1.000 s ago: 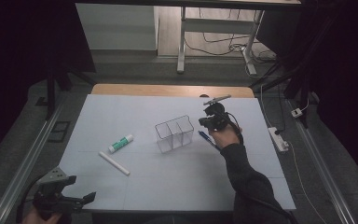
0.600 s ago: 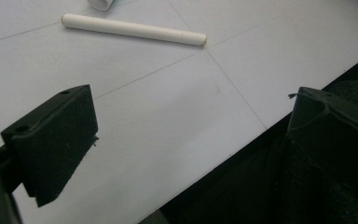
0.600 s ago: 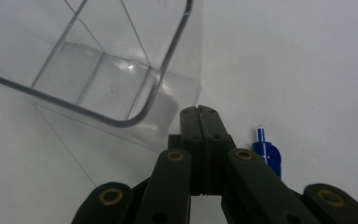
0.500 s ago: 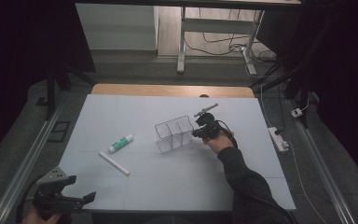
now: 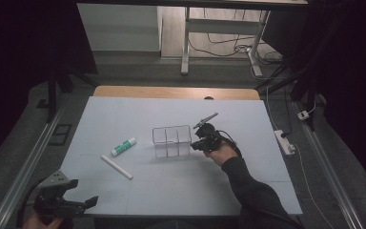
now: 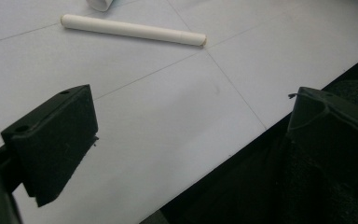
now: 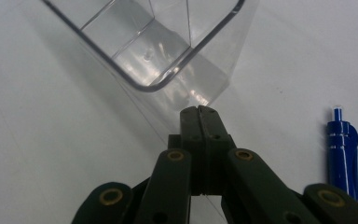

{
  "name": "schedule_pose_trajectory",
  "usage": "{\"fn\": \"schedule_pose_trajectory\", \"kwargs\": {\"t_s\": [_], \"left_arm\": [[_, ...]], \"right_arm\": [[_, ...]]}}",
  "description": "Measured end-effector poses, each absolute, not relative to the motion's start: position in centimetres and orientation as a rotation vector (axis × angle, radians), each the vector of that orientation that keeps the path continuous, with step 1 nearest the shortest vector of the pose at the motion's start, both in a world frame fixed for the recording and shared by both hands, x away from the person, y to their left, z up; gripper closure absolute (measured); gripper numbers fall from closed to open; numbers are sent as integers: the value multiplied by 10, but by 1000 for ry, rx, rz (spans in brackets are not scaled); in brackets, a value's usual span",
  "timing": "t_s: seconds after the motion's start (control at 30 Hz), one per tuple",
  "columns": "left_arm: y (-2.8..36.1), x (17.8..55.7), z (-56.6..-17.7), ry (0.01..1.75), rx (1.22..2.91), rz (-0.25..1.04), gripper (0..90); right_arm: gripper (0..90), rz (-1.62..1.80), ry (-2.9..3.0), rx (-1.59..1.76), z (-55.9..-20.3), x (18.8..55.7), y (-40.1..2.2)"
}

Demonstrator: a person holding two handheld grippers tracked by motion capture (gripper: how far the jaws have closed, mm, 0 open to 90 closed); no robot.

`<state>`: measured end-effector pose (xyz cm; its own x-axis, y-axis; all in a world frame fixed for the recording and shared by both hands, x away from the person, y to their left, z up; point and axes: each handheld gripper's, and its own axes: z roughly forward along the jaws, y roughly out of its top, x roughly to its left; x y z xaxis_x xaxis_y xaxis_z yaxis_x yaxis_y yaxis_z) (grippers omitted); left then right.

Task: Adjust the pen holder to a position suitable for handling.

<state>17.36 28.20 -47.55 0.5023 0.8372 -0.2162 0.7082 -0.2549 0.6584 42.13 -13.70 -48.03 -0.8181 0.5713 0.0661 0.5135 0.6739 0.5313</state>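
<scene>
Left claw (image 5: 83,204) sits at the near-left corner of the white surface (image 5: 138,114), jaws wide apart with nothing between them; its own view looks across bare sheet to the white cylindrical stick (image 6: 133,30), which lies flat and well apart from it. Next rightward in the high view: the white stick (image 5: 116,167) lying diagonally, then a small green-and-white tube (image 5: 124,146) just beyond it, not touching. Centre of the surface: clear plastic organiser (image 5: 172,141), upright, open-topped, split by thin partitions into compartments, all apparently empty. Right claw (image 5: 198,143) is at the organiser's right end, jaws pressed fully together, holding nothing; in the right gripper view the closed tips (image 7: 200,114) point at the rounded lower corner of the organiser (image 7: 154,51), very near or just touching the wall, cannot tell which. A blue pen (image 7: 342,154) lies flat on the surface just to the side of that claw. Judgement on handling: the organiser looks light, rigid, thin-walled and smooth, so it should slide easily on the sheet if nudged and could tip if pushed high. The pads would likely slip on a flat face. Best hold is probably over the top rim, one jaw inside the end compartment and one outside, pinching the end wall, with modest force, since hard plastic may crack. The pen looks light and prone to roll; take it mid-barrel.
</scene>
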Motion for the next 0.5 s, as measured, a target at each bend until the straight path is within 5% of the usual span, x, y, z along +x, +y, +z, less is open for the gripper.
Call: {"fn": "schedule_pose_trajectory", "kwargs": {"t_s": [0.5], "left_arm": [[282, 174, -476, 1268, 2023, 227, 16]], "right_arm": [[896, 979, 2700, 823, -493, 476, -125]]}}
